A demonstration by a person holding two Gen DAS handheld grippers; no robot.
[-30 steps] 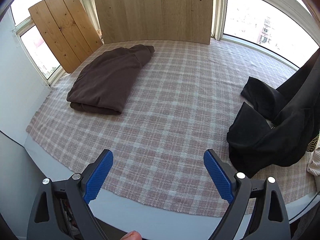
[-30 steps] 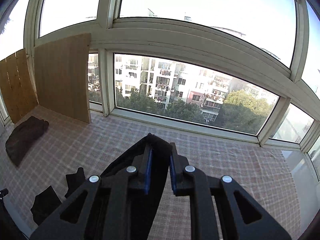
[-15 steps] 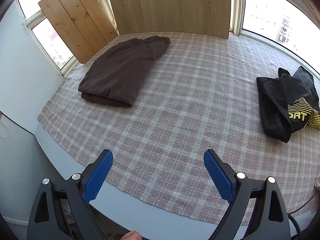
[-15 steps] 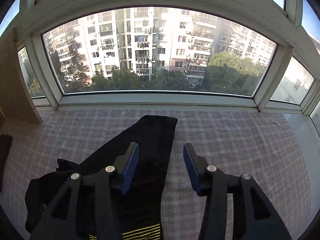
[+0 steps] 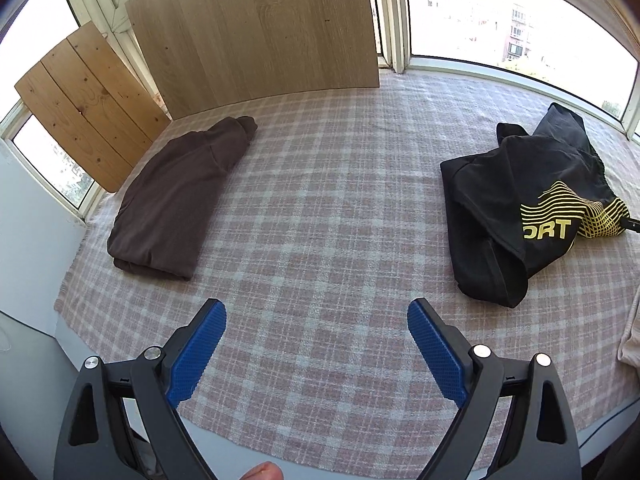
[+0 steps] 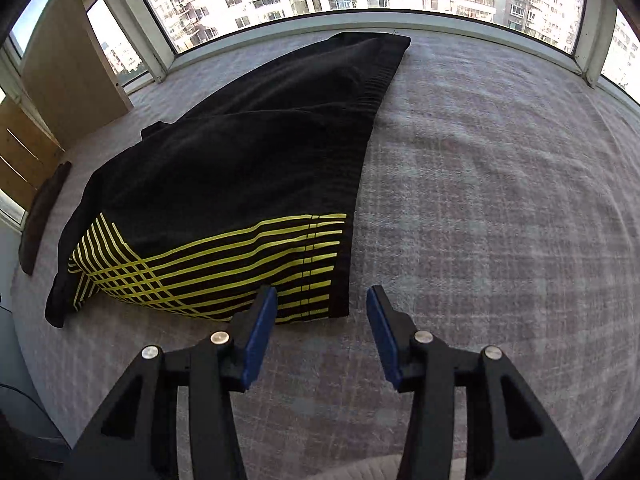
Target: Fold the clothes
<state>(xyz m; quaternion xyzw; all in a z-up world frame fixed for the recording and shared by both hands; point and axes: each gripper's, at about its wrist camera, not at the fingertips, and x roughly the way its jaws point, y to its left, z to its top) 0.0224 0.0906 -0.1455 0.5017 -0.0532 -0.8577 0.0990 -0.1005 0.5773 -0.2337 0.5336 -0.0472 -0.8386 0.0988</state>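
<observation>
A black garment [image 5: 500,208] with yellow stripes and lettering lies crumpled on the plaid cloth [image 5: 320,200] at the right. In the right wrist view the black garment [image 6: 240,176] spreads flat, its striped corner just beyond my left finger. My right gripper [image 6: 321,292] is open low over the cloth, with nothing between its pads. A folded brown garment [image 5: 176,196] rests at the left, also visible as the brown garment [image 6: 40,216] at the far left edge. My left gripper [image 5: 316,306] stands wide open over bare plaid cloth, between the two garments.
Two wooden boards lean against the windows, a wide board [image 5: 256,28] and a slatted board [image 5: 88,100]. The cloth's front edge [image 5: 240,436] runs just under my left gripper. A cream fabric [image 5: 630,340] shows at the right edge. Window frames bound the far side.
My right gripper let go of the black garment, opened and sank toward the cloth; the garment now lies on the surface. My left gripper shifted sideways, still open.
</observation>
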